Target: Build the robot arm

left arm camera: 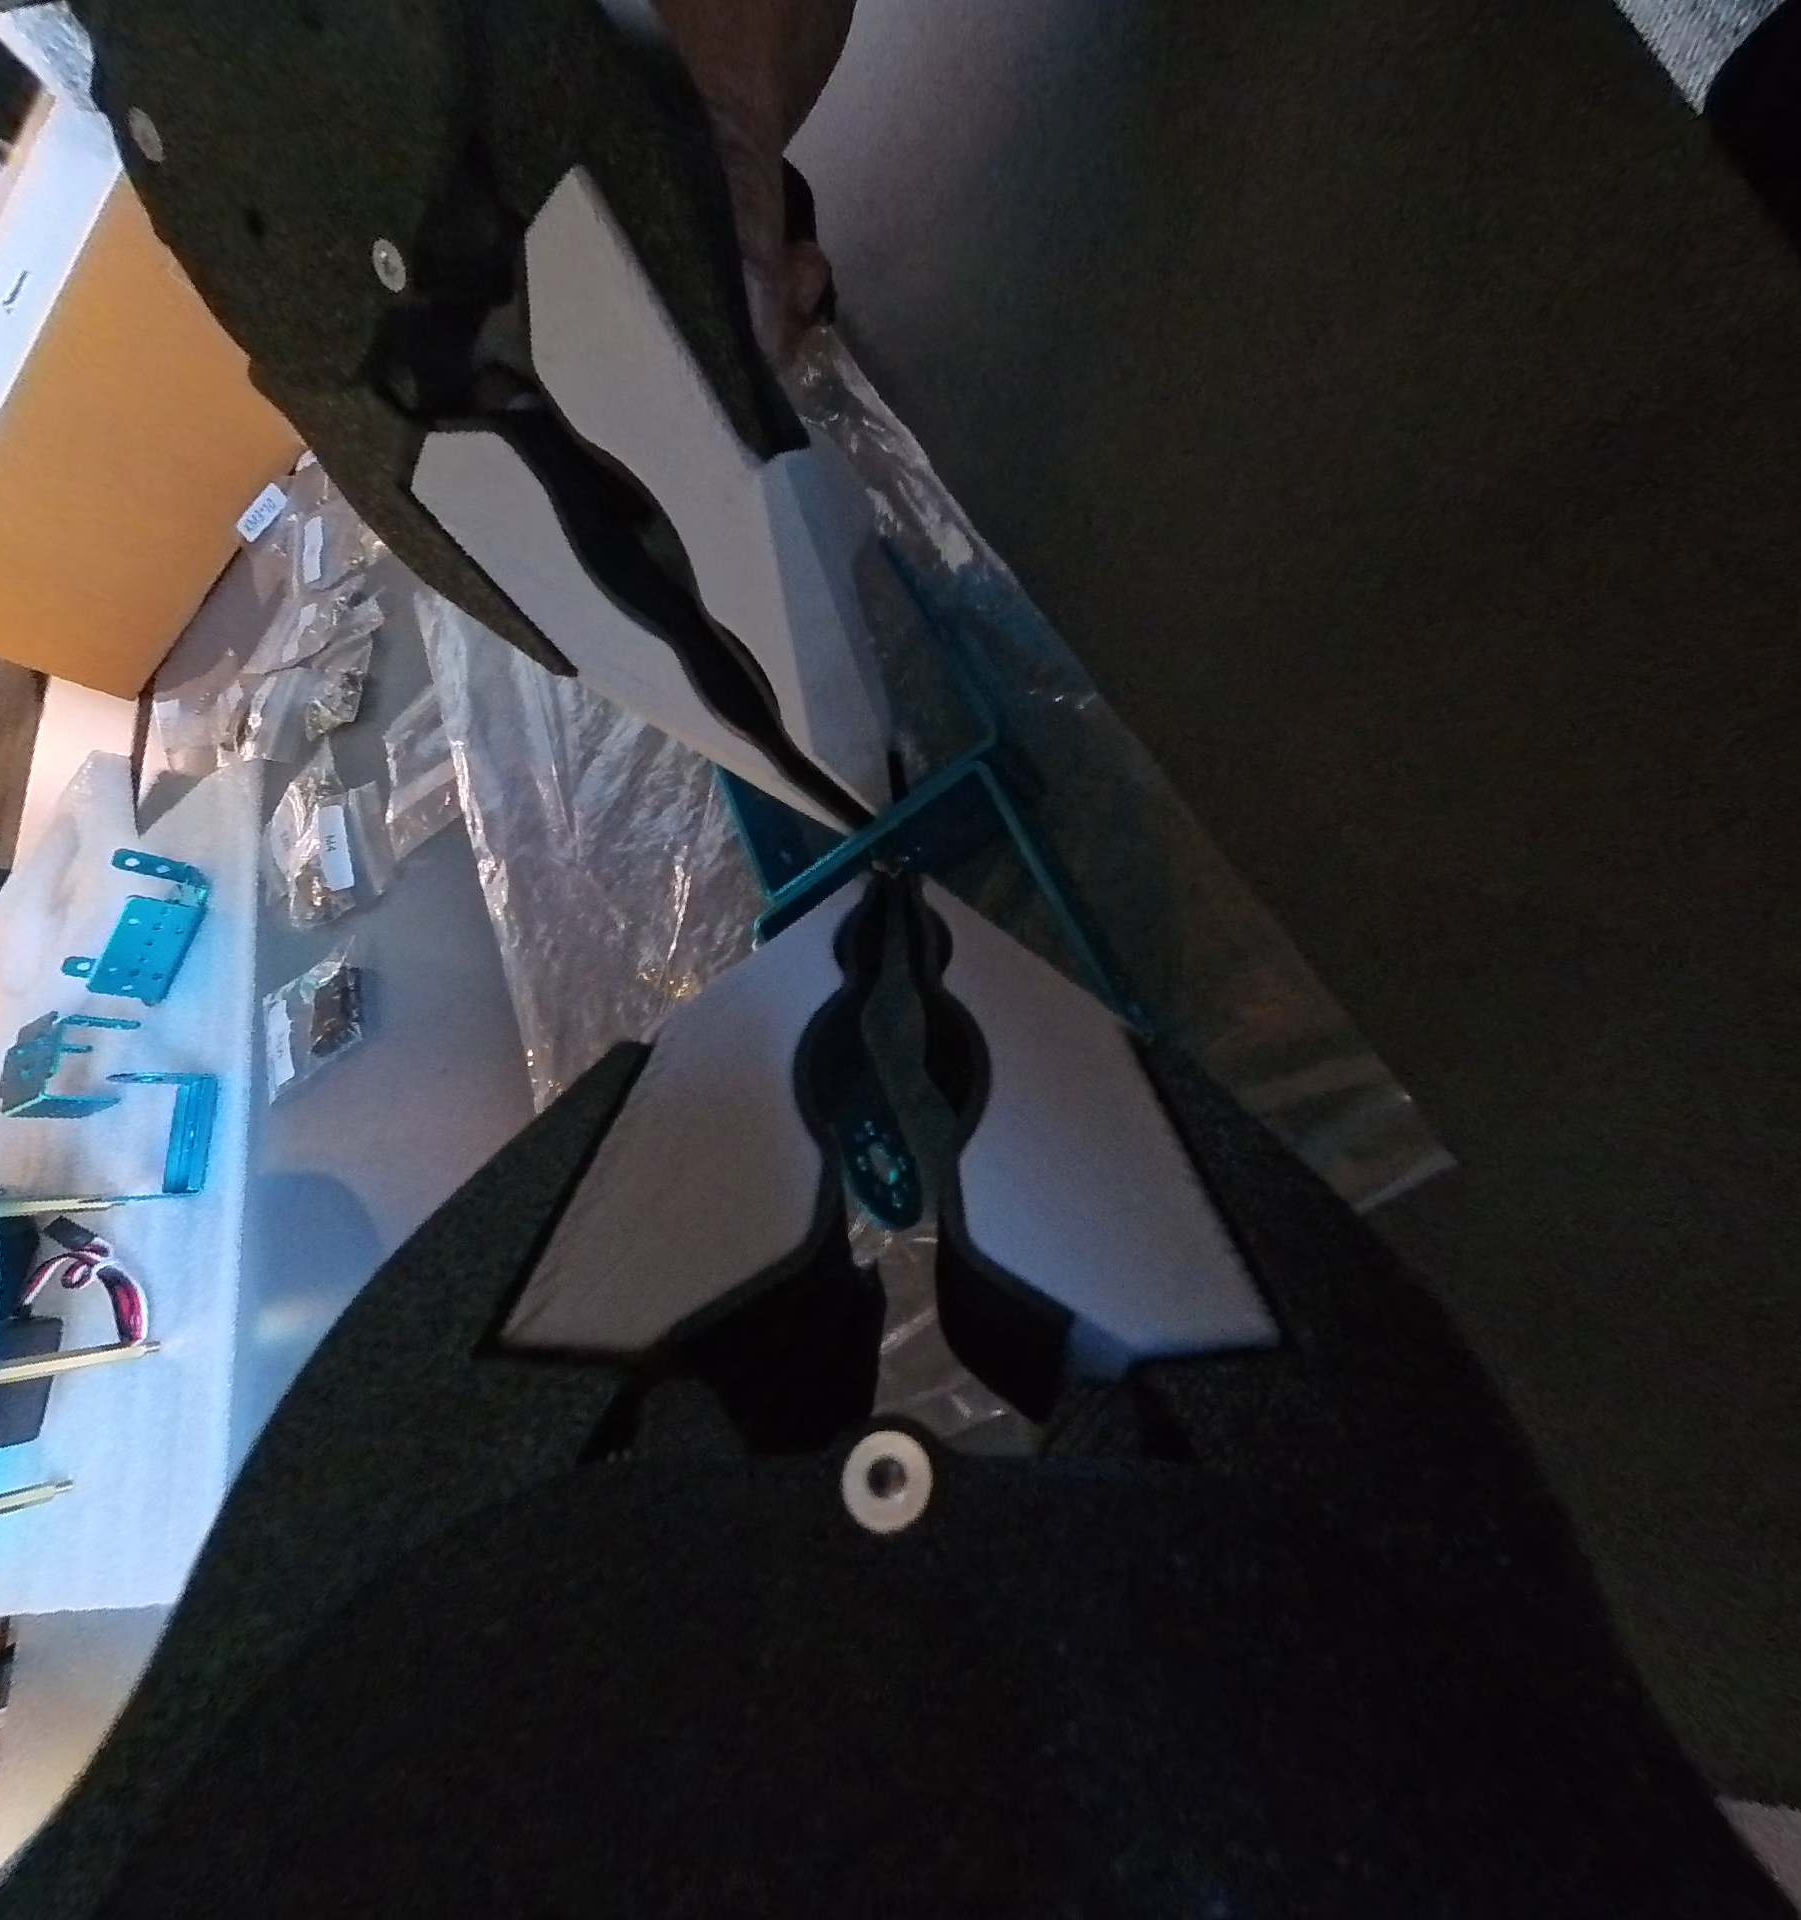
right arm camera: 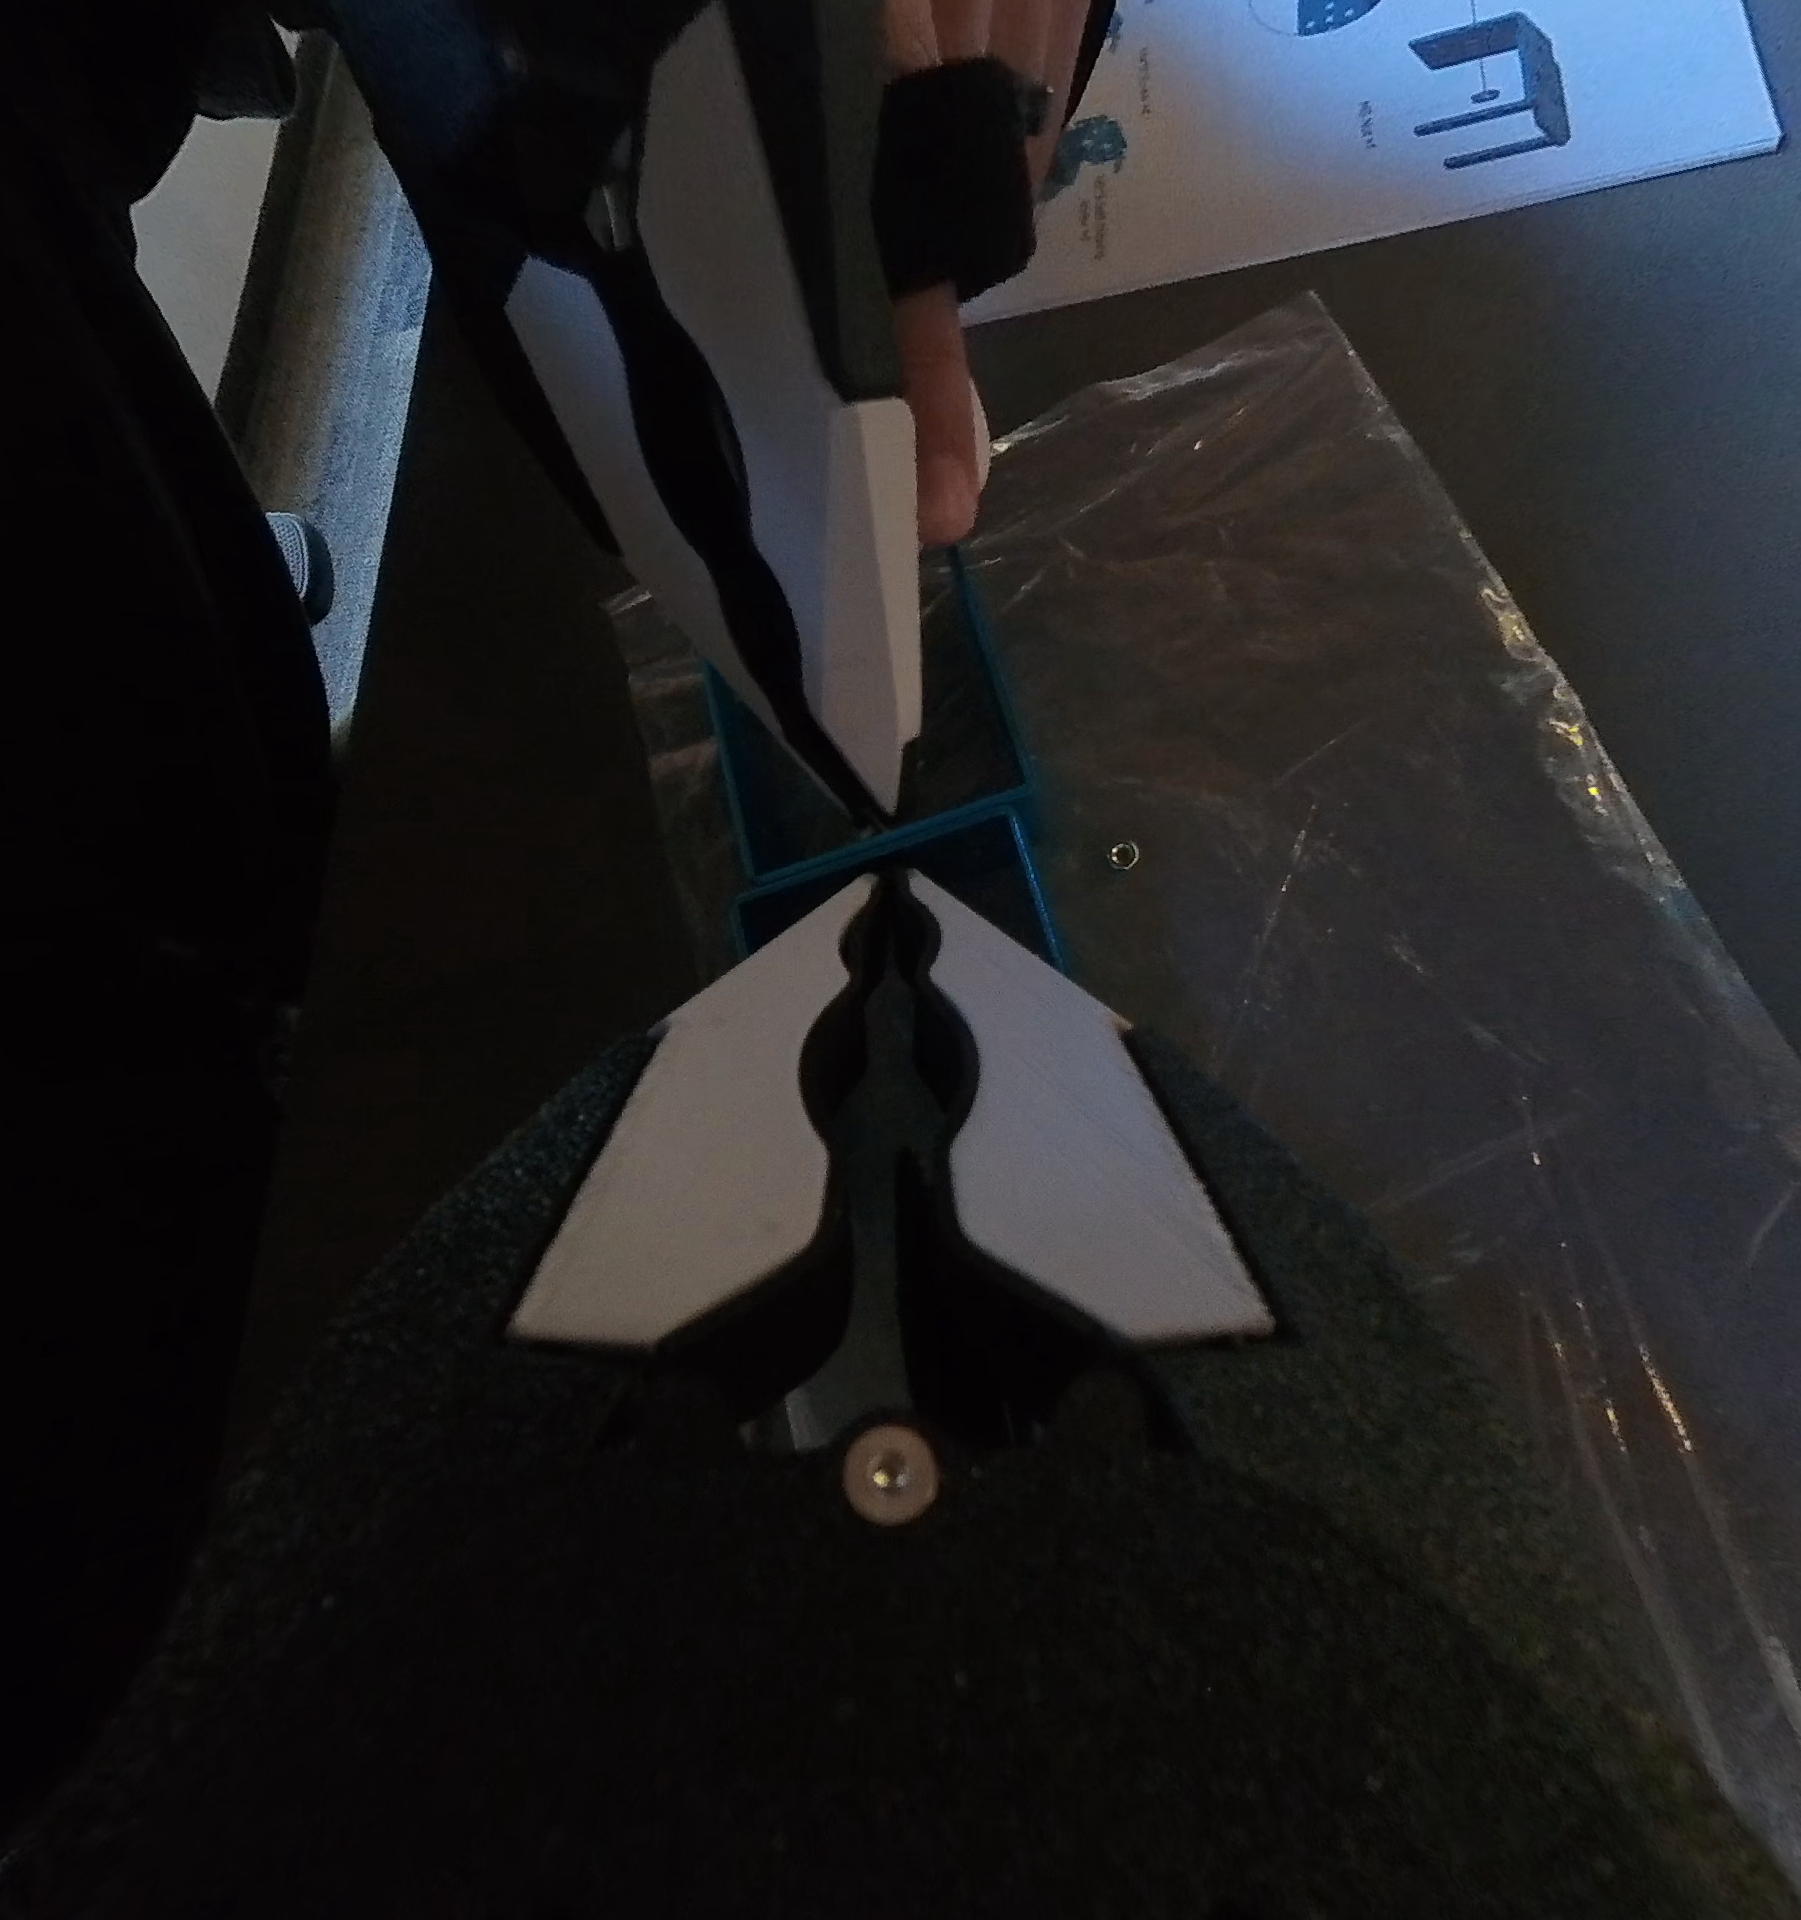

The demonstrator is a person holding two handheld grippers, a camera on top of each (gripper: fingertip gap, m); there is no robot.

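From the left wrist view, the left gripper [left arm camera: 894, 883] has its fingers pinched together on the flat wall of a blue metal bracket [left arm camera: 937, 831]. The right gripper [left arm camera: 844, 805] comes in from above, its fingers closed narrow on a second blue bracket [left arm camera: 953, 665] set back to back against the first. Both brackets lie over a clear plastic bag [left arm camera: 605, 852] on the dark table [left arm camera: 1395, 520]. Off to the left, more blue parts [left arm camera: 153, 925] sit on white foam [left arm camera: 117, 1143], beside small bags of screws [left arm camera: 319, 831].

From the right wrist view, the right gripper [right arm camera: 894, 878] is closed on the near bracket [right arm camera: 1021, 862]. The left gripper [right arm camera: 880, 800] reaches down opposite, pinching the far bracket [right arm camera: 979, 665], with a gloved hand [right arm camera: 953, 260] behind it. A small nut [right arm camera: 1120, 854] rests on the plastic bag [right arm camera: 1343, 779], just beside the brackets. A printed sheet [right arm camera: 1343, 125] lies farther back.
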